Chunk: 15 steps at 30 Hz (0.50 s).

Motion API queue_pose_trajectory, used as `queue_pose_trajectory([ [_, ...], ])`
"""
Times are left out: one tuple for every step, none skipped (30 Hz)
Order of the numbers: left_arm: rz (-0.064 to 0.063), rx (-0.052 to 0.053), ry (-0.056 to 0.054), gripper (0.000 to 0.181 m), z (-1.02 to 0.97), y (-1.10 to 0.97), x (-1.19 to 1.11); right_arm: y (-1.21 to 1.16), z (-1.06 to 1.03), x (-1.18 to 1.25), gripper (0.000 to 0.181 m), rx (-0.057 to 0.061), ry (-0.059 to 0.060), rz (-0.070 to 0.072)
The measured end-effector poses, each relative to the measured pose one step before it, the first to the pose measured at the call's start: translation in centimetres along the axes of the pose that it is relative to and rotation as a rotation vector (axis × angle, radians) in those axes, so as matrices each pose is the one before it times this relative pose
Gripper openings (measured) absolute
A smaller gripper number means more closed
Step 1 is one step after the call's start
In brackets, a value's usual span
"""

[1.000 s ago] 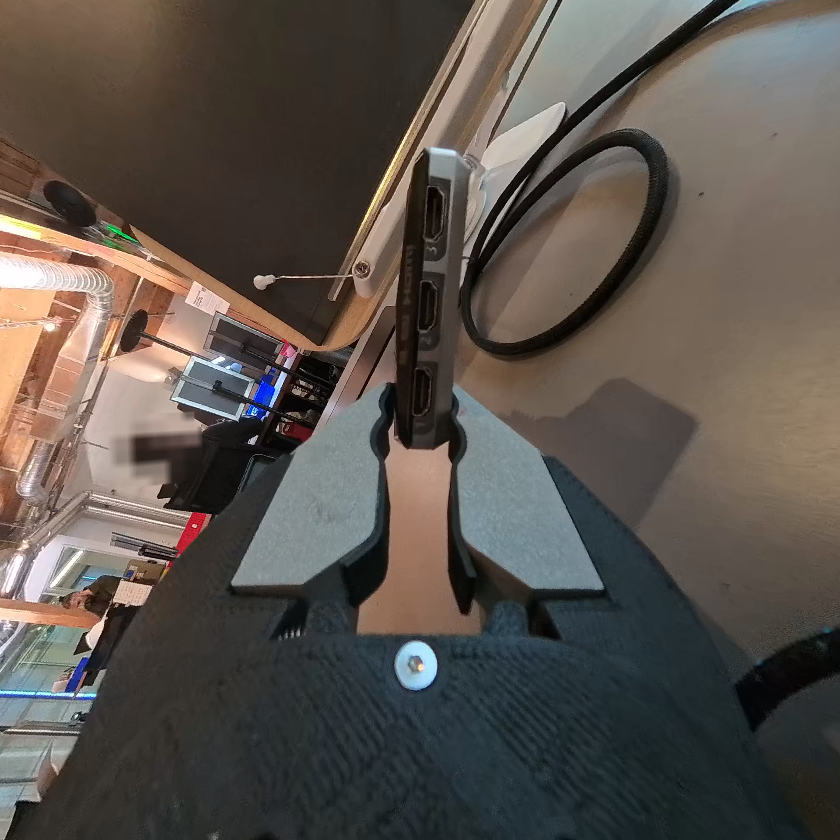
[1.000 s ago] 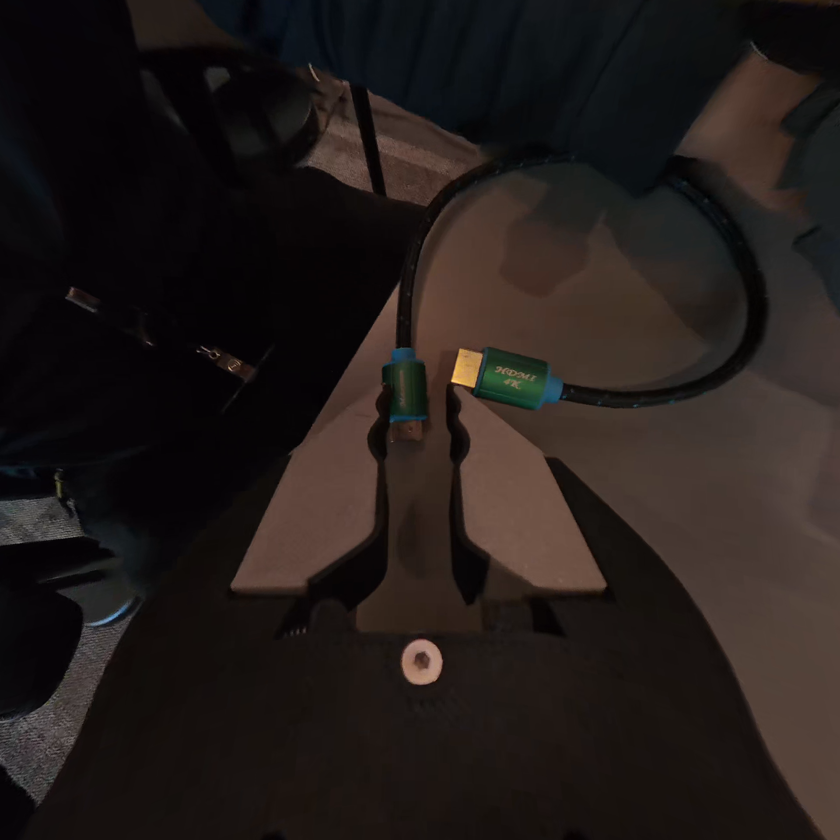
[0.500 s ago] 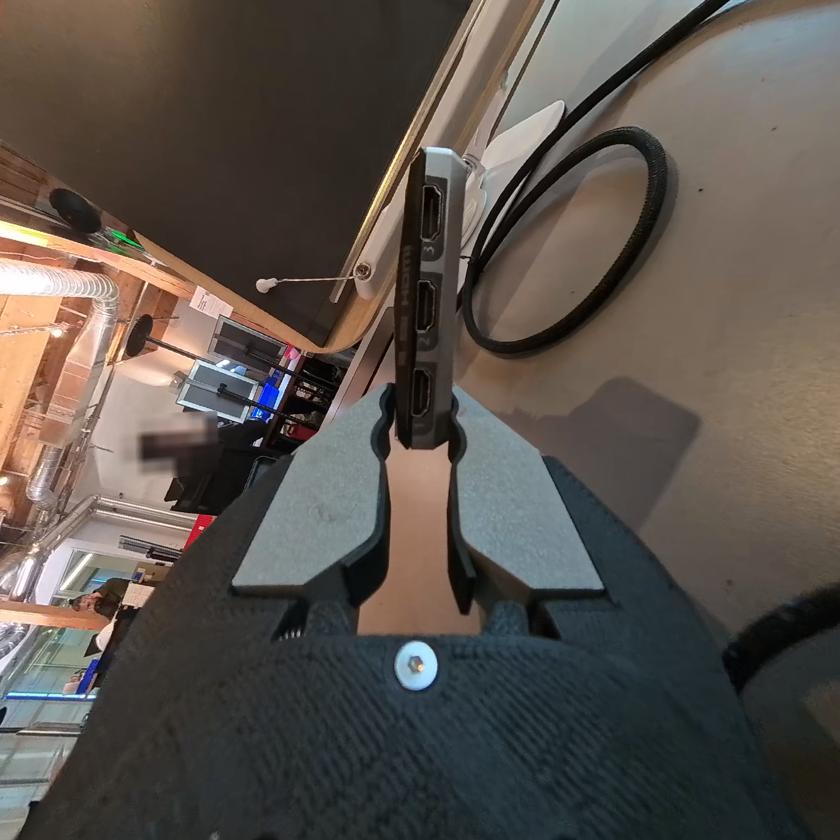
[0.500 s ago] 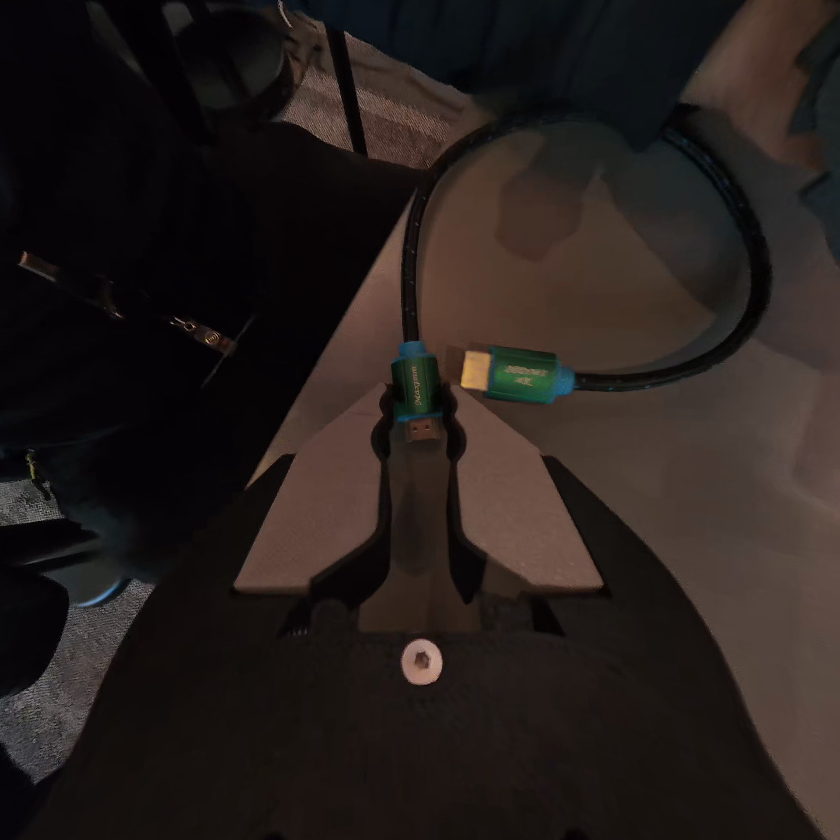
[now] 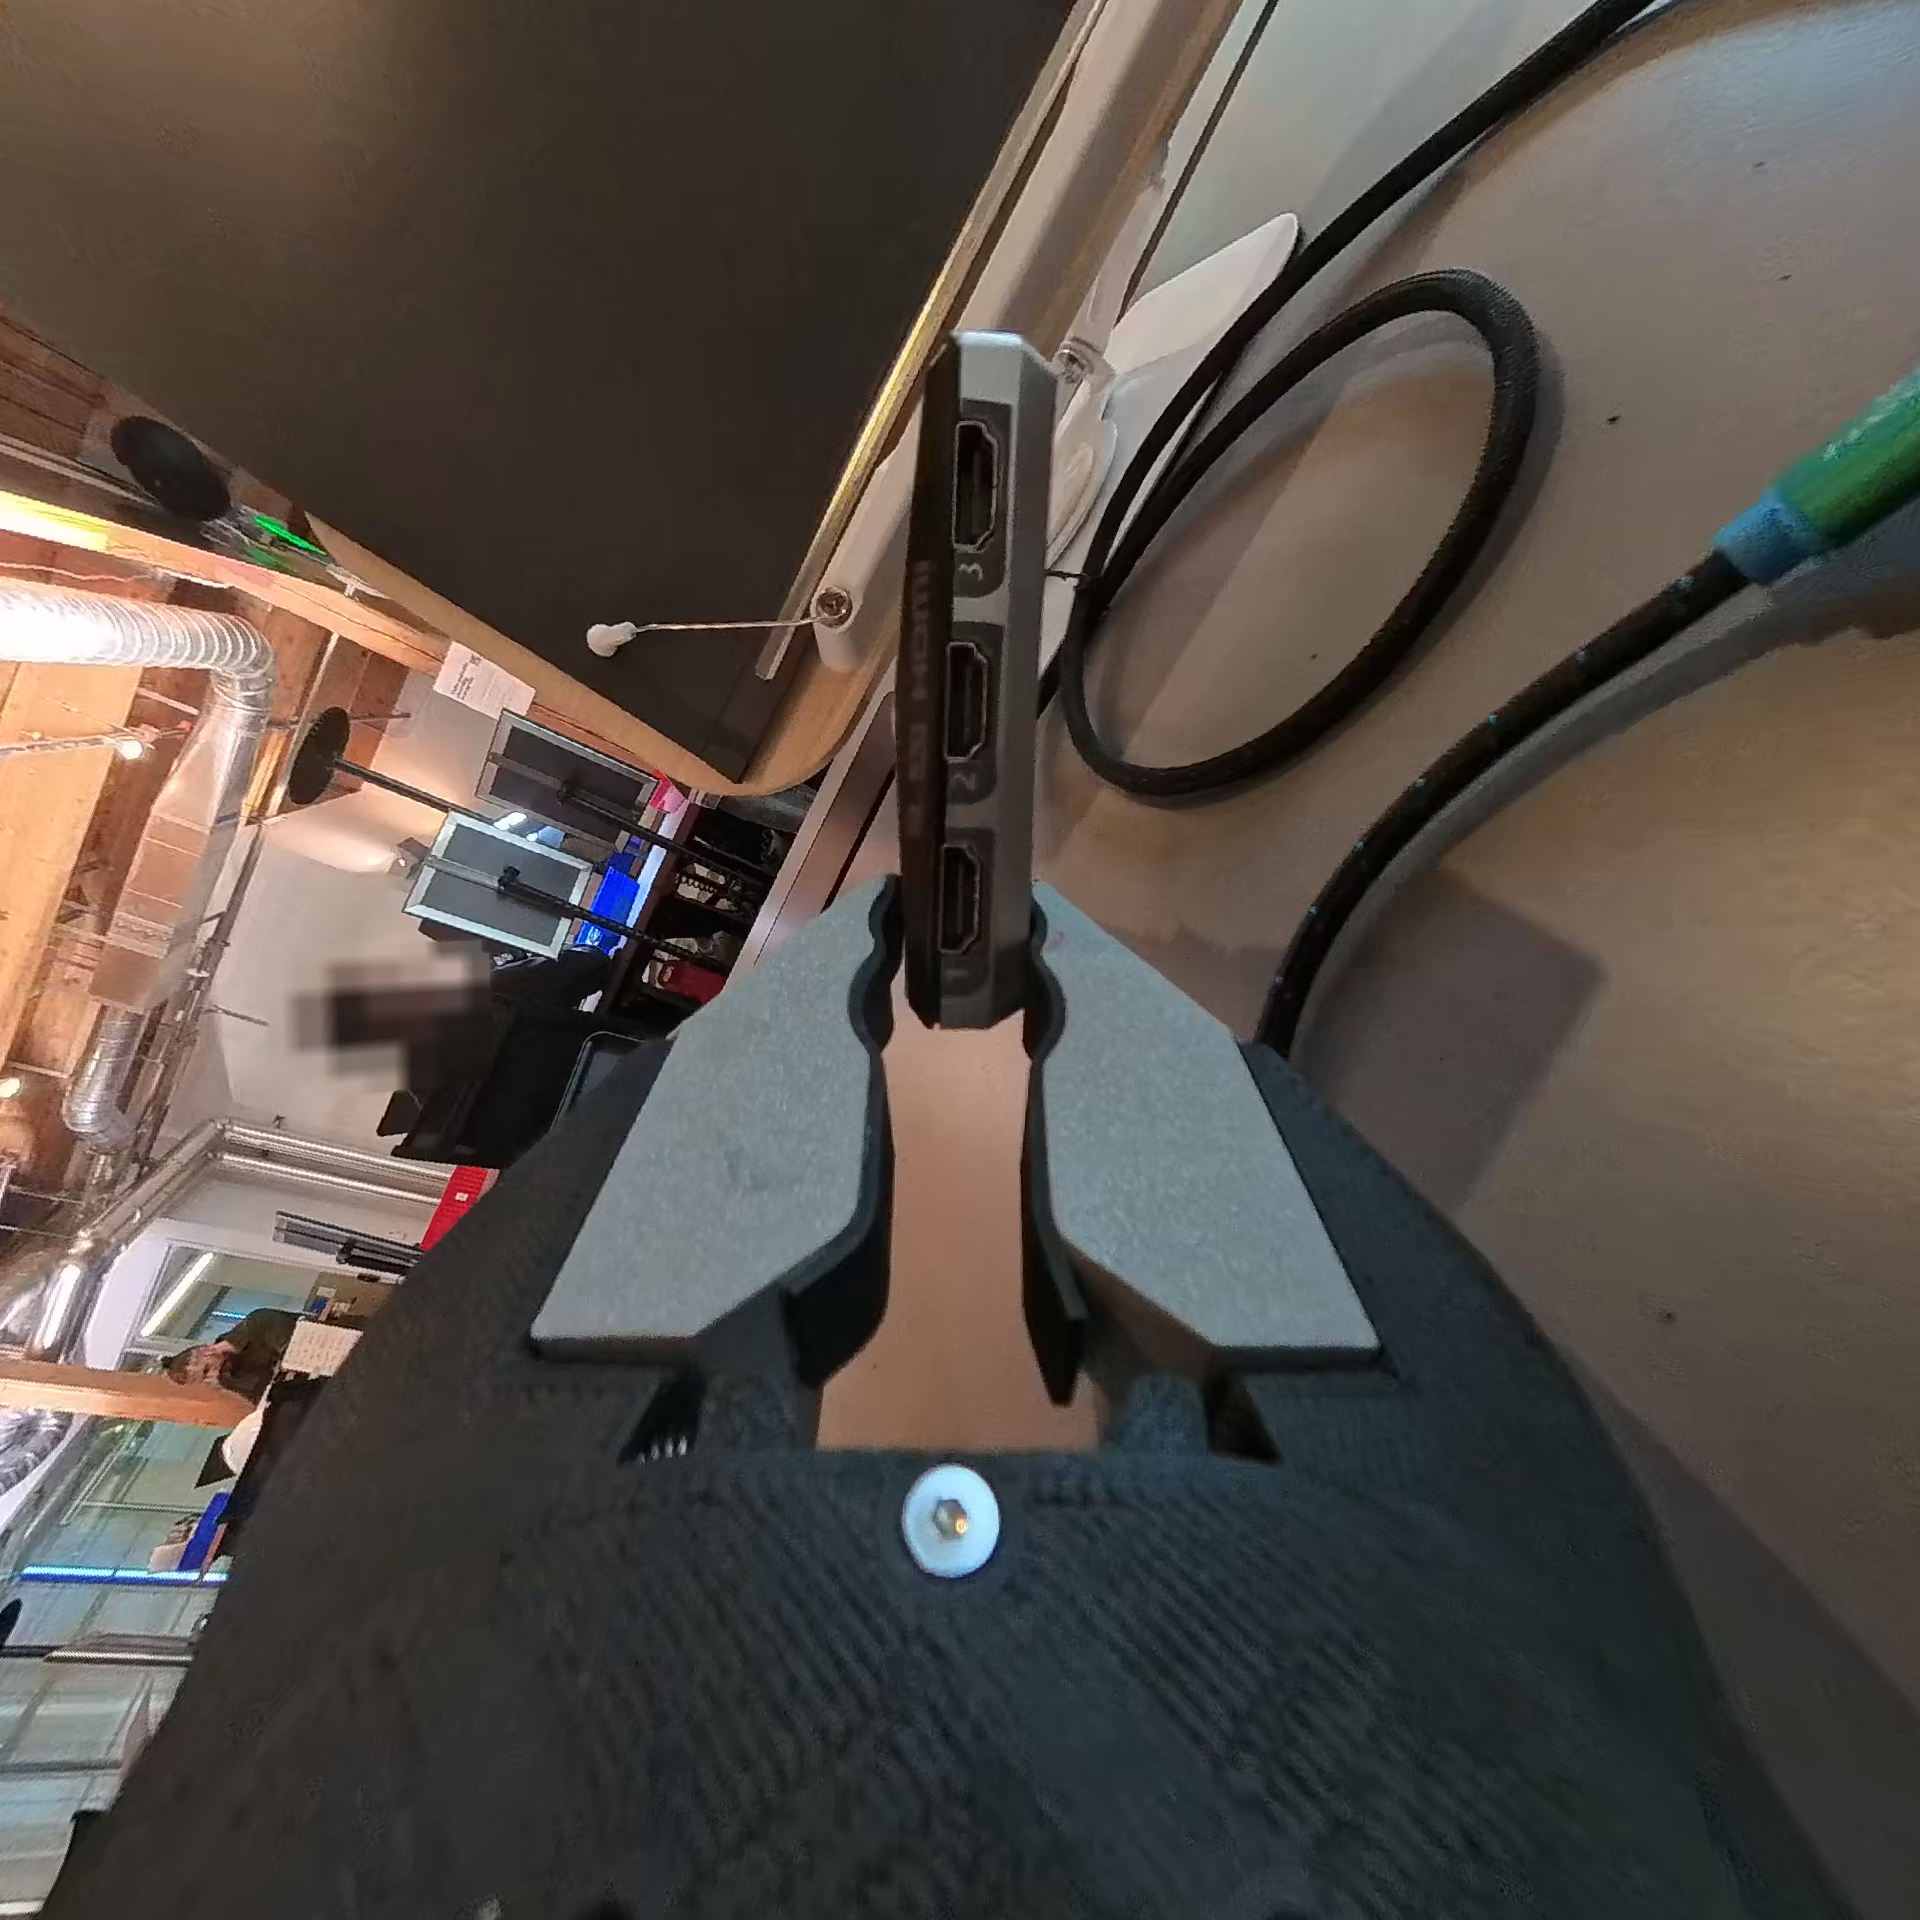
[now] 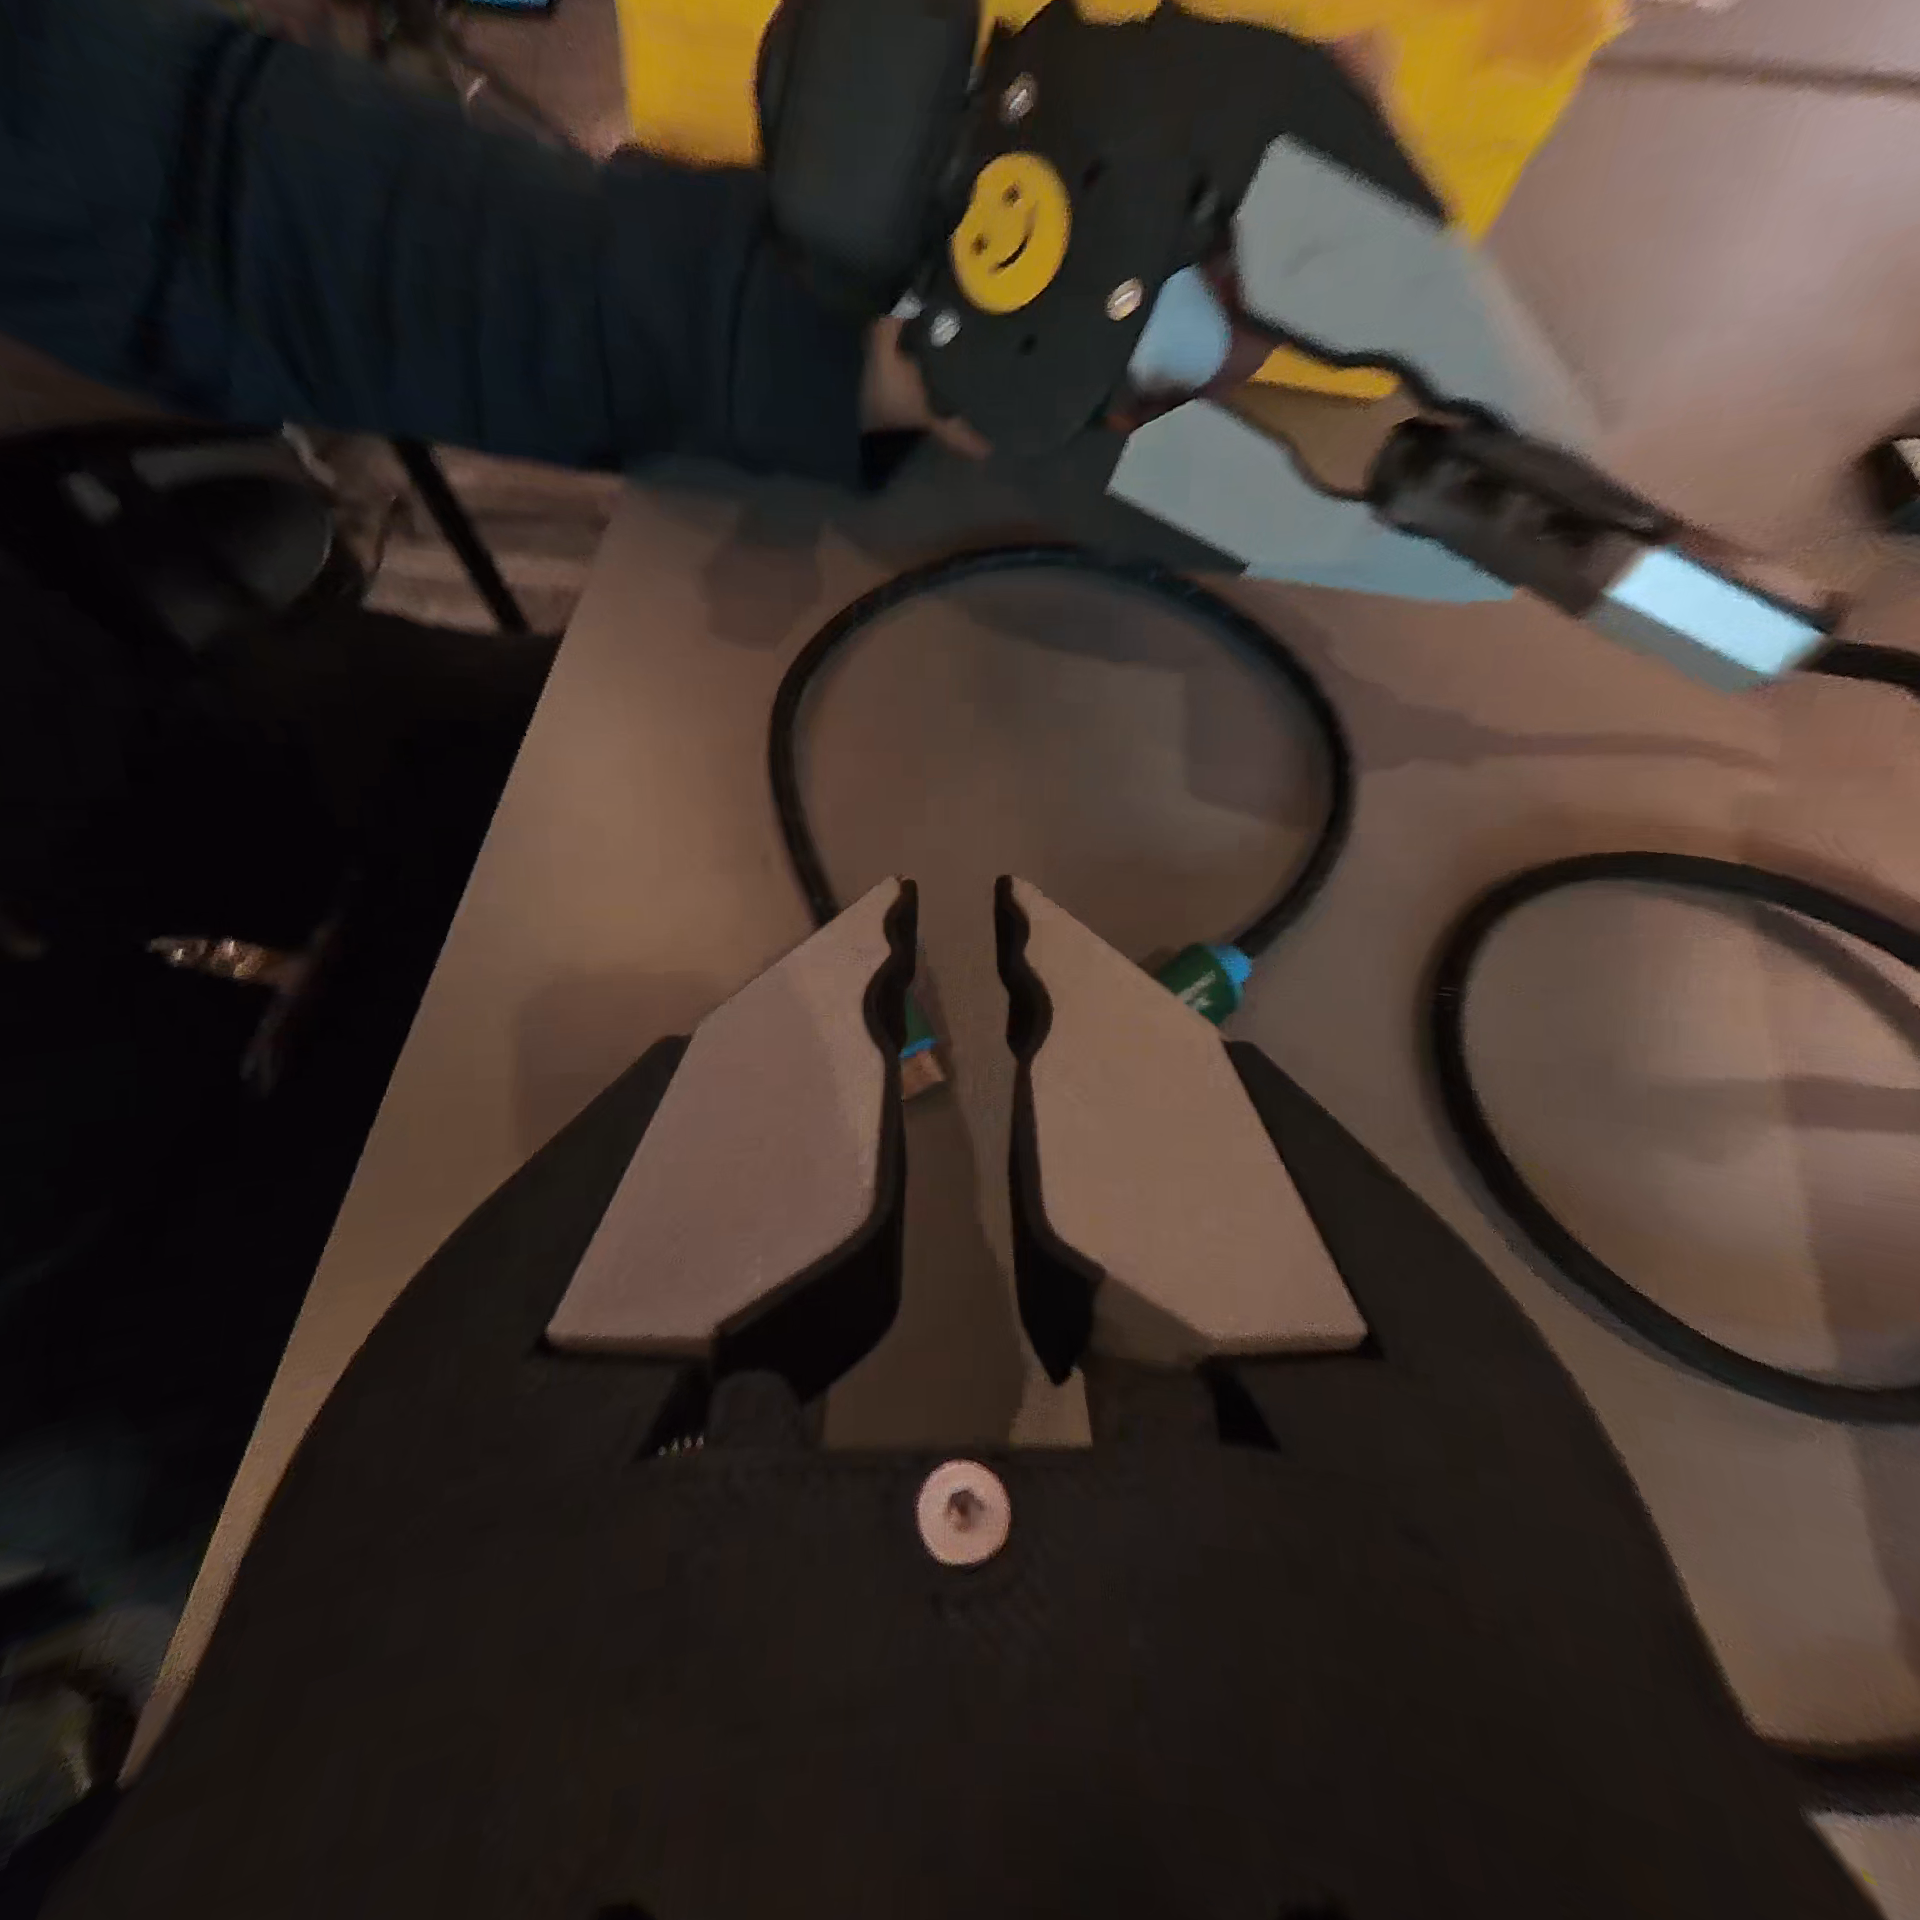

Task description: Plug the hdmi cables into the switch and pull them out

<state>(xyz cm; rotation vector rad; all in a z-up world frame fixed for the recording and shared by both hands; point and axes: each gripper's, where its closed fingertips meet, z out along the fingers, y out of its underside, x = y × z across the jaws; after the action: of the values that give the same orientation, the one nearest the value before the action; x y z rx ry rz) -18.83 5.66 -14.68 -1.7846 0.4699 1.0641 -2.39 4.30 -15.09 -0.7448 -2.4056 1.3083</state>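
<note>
The jaws of the left gripper (image 5: 961, 956) are closing tight on the lower end of the grey switch (image 5: 971, 675), pinching it on both flat sides just beside its nearest port. The switch is standing up out of the tips, raised off the surface (image 6: 644, 935), with its row of three empty ports facing the left wrist camera. Beyond it a black braided cable (image 5: 1517, 436) is lying in a loop on the surface, next to a white bracket (image 5: 1195, 301).

The jaws of the right gripper (image 6: 954, 904) are standing only narrowly apart. The gold tip of a green plug (image 6: 923, 1055) is showing in the gap, leaning against the left finger with space between it and the right finger; whether it is being gripped or merely lying below cannot be told. Its HDMI cable (image 6: 784, 748) is curving away in a ring over the surface and coming back to a second green plug (image 6: 1205, 977), which is resting just behind the right finger.

In the blurred right wrist view the left gripper is showing farther off, wearing a yellow smiley disc (image 6: 1008, 229), with a dark sleeve (image 6: 416, 260) reaching in from the left
</note>
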Motion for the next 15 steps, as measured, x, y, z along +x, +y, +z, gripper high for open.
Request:
queue_pose_trajectory([
  [-0.0004, -0.0003, -0.0033, 0.019, -0.016, -0.007, -0.07, -0.306, -0.219, 0.566, 0.012, 0.0237, 0.0207, 0.0229],
  [-0.0005, 0.001, -0.0021, 0.018, -0.024, -0.017, -0.055, -0.081, -0.104, 0.632, 0.013, 0.0106, 0.0237, 0.0249],
  [0.001, -0.0007, -0.0013, 0.019, -0.016, 0.003, -0.044, 0.033, -0.034, 0.427, 0.017, 0.0034, 0.0109, 0.0224],
  [0.0024, -0.0012, -0.0025, 0.018, -0.023, 0.009, -0.056, 0.012, 0.021, 0.185, 0.021, 0.0038, -0.0018, 0.0193],
  [0.0031, 0.001, -0.0011, 0.018, -0.02, -0.037, -0.018, -0.053, 0.09, 0.206, 0.021, 0.006, 0.0026, 0.0158],
  [0.0056, 0.0022, 0.0001, 0.018, -0.033, -0.067, 0.005, -0.14, 0.119, 0.444, 0.023, 0.0094, 0.0206, 0.0131],
  [0.0094, 0.0022, -0.0005, 0.018, -0.037, -0.079, 0.026, -0.178, 0.179, 0.698, 0.025, 0.0117, 0.0365, 0.0129],
  [0.0133, 0.0033, -0.0011, 0.018, -0.061, -0.118, 0.045, -0.142, 0.215, 0.836, 0.025, 0.0097, 0.0452, 0.0152],
  [0.0137, 0.0081, 0.0016, 0.018, -0.069, -0.22, 0.094, -0.123, 0.233, 0.772, 0.029, 0.0074, 0.0413, 0.0124],
  [0.0124, 0.0109, 0.0059, 0.018, -0.063, -0.238, 0.185, -0.215, 0.192, 0.538, 0.034, 0.0125, 0.0309, 0.0051],
  [0.0153, 0.0067, 0.0058, 0.018, -0.055, -0.199, 0.19, -0.255, 0.11, 0.428, 0.036, 0.0175, 0.0289, -0.0033],
  [0.0174, 0.0025, 0.0033, 0.018, -0.03, -0.143, 0.165, -0.236, 0.062, 0.319, 0.039, 0.0167, 0.0253, -0.0104],
  [0.0153, -0.0016, 0.0047, 0.018, -0.005, -0.076, 0.181, -0.153, 0.034, 0.155, 0.042, 0.0097, 0.0196, -0.0153],
  [0.0175, -0.0044, 0.0035, 0.018, 0.005, -0.025, 0.158, -0.065, 0.024, 0.187, 0.044, -0.0003, 0.0249, -0.0221],
  [0.0233, -0.0047, -0.0033, 0.018, 0.008, -0.03, 0.088, -0.09, -0.02, 0.355, 0.044, -0.0034, 0.0417, -0.0308],
])
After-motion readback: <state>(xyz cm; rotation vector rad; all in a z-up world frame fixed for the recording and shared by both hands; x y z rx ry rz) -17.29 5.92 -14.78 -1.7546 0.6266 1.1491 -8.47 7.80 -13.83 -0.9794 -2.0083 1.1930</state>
